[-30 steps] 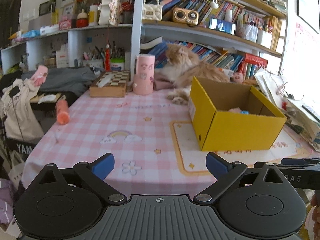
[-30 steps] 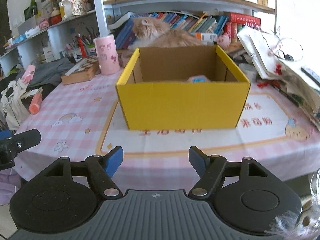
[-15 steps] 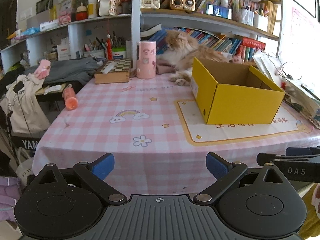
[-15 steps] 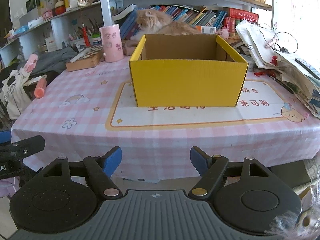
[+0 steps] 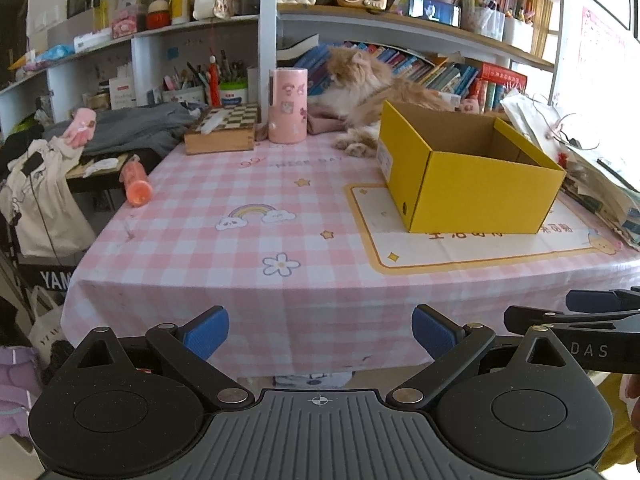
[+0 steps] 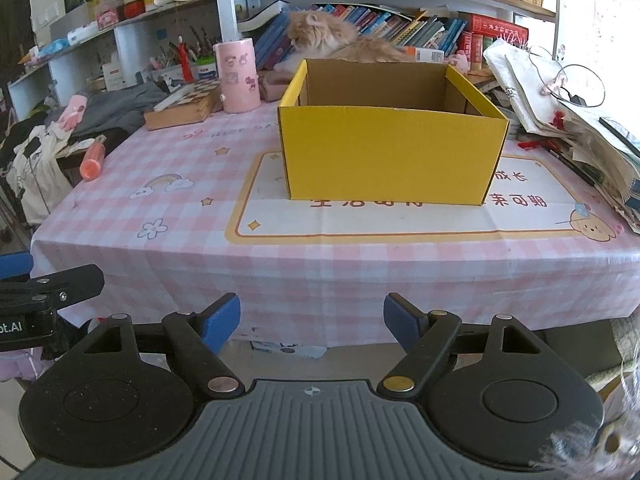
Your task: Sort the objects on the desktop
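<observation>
An open yellow cardboard box [image 5: 472,184] [image 6: 392,156] stands on a printed mat on the pink checked table [image 5: 248,240] [image 6: 168,208]. Its inside is hidden from this low angle. An orange tube [image 5: 136,188] [image 6: 93,162] lies at the table's far left edge. A pink cylinder [image 5: 287,106] [image 6: 237,76] and a chessboard box [image 5: 224,130] [image 6: 184,104] stand at the back. My left gripper [image 5: 320,334] and right gripper [image 6: 312,322] are both open and empty, held below and in front of the table's near edge.
An orange cat [image 5: 372,80] [image 6: 332,38] lies behind the box. Stacked papers and cables [image 6: 568,108] crowd the table's right side. Cluttered shelves rise behind. Clothes and bags [image 5: 40,184] hang at the left. The other gripper shows at each view's side.
Both grippers have pulled back from over the table to below its near edge, so the box looks farther and its contents have dropped out of sight. Both stayed open.
</observation>
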A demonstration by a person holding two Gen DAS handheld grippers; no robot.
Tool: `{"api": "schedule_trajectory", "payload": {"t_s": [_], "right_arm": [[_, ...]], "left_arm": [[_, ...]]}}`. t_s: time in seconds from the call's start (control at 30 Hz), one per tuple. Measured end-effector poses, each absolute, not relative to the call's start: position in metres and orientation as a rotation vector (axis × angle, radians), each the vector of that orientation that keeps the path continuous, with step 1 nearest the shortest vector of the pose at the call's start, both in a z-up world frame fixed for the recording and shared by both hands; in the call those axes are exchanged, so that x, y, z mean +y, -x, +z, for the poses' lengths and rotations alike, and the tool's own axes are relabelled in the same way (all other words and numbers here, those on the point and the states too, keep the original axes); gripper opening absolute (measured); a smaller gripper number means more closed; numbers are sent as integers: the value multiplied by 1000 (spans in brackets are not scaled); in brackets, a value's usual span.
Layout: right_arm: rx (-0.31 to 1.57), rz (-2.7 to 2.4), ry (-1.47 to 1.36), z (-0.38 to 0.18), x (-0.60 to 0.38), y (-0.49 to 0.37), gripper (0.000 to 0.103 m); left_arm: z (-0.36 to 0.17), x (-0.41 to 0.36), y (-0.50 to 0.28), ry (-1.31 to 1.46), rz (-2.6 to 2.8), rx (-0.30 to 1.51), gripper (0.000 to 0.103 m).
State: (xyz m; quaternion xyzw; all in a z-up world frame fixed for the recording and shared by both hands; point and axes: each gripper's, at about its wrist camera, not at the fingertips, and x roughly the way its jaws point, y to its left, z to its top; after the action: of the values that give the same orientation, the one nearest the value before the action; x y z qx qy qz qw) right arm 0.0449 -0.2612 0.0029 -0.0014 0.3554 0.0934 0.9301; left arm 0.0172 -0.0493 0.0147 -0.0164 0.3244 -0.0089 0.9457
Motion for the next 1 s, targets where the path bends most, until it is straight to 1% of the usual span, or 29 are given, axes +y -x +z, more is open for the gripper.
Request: {"api": "schedule_trajectory", "payload": {"t_s": [0.63, 0.8, 1.0], "right_arm": [[731, 212, 15, 3, -261, -46, 79], [733, 224, 23, 3, -262, -47, 82], [739, 219, 14, 2, -263, -50, 82]], "left_arm": [[14, -54, -15, 28, 2, 649, 100], [13, -55, -16, 27, 2, 657, 100], [12, -55, -19, 26, 1, 667, 100]]}}
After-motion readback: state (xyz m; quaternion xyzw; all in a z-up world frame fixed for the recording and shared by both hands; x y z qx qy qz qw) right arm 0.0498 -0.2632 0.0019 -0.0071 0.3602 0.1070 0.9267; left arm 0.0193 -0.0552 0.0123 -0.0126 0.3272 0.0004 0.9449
